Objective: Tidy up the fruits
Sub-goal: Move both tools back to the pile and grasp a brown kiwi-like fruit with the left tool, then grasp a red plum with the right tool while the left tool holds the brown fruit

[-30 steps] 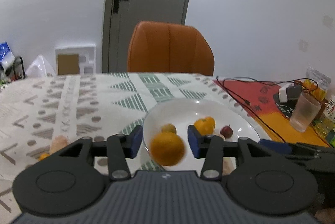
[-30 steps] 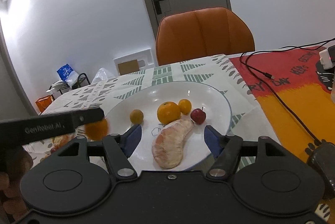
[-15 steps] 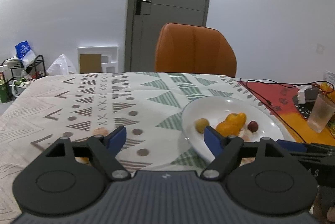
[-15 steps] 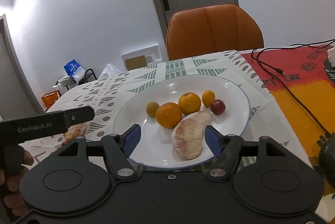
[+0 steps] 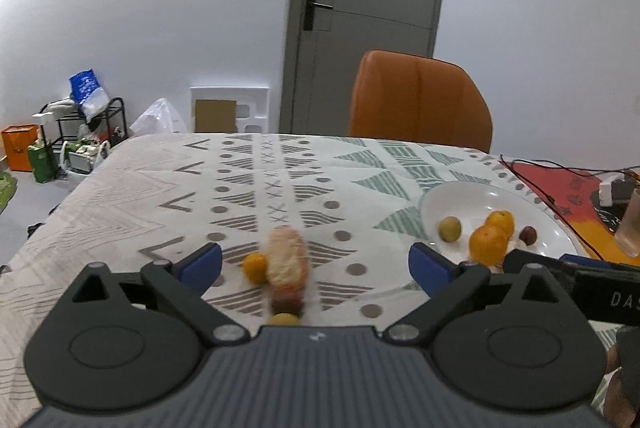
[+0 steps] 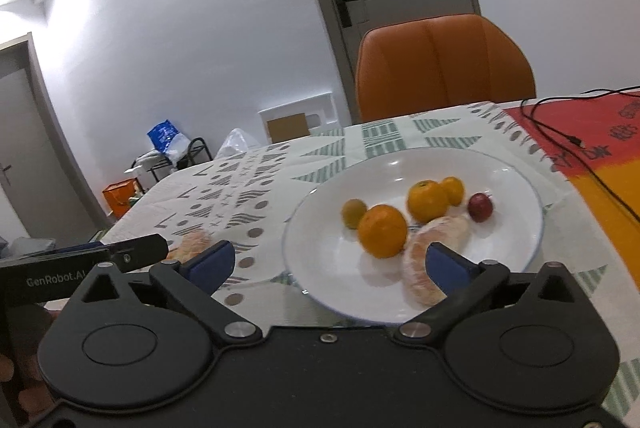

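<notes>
the left gripper (image 5: 315, 264) hangs with its jaws spread wide and empty over the patterned tablecloth (image 5: 160, 196). between its blue fingertips (image 5: 198, 265) lie a peeled citrus piece (image 5: 287, 264), a small orange (image 5: 255, 267) touching it, and a yellowish fruit (image 5: 284, 319). to the right, a white plate (image 5: 460, 198) holds two oranges (image 5: 488, 244), a greenish fruit (image 5: 449, 229) and a small red one (image 5: 528, 235).

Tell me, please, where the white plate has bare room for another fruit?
The plate's near-left part, in front of the big orange, is bare; so is the far rim. The middle is crowded: oranges, the peeled segment, the small red fruit.
</notes>
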The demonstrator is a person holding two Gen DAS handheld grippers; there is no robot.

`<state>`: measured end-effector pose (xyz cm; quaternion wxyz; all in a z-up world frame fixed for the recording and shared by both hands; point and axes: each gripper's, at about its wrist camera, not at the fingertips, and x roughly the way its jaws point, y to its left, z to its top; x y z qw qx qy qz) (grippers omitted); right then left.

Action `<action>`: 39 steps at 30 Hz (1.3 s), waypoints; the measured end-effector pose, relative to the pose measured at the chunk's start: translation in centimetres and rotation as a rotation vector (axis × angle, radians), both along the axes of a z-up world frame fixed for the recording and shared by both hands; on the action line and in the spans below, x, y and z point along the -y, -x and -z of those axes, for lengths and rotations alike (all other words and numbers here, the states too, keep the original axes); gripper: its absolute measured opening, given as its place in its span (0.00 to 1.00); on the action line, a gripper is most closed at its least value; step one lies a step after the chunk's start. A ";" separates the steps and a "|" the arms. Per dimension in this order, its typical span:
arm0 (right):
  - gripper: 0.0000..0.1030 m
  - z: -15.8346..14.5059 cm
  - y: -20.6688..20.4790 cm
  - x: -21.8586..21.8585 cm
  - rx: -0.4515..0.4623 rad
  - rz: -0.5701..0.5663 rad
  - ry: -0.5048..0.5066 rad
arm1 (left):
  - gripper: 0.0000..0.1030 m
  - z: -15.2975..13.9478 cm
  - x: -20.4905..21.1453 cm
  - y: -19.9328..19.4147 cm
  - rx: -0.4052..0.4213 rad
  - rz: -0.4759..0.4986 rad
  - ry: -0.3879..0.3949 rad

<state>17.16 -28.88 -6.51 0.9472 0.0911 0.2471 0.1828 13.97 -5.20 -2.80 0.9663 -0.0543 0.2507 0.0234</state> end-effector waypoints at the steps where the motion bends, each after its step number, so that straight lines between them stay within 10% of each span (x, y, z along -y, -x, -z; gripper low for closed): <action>1: 1.00 0.0 0.1 -0.3 -0.002 -0.007 -0.001 | 0.96 0.0 -0.3 0.2 0.004 -0.011 0.002; 18: 1.00 0.6 1.2 -3.6 0.003 -0.098 -0.002 | 0.92 2.3 -2.8 2.1 -0.031 -0.033 0.075; 30: 0.89 1.0 1.1 -5.3 -0.014 -0.156 0.034 | 0.59 4.7 -2.6 1.0 -0.076 -0.016 0.118; 34: 0.80 0.9 0.7 -6.5 -0.027 -0.183 0.041 | 0.23 5.2 -2.8 0.4 -0.104 -0.003 0.140; 39: 0.75 0.5 0.2 -8.3 -0.022 -0.256 0.058 | 0.23 5.3 -3.7 0.7 -0.098 -0.025 0.177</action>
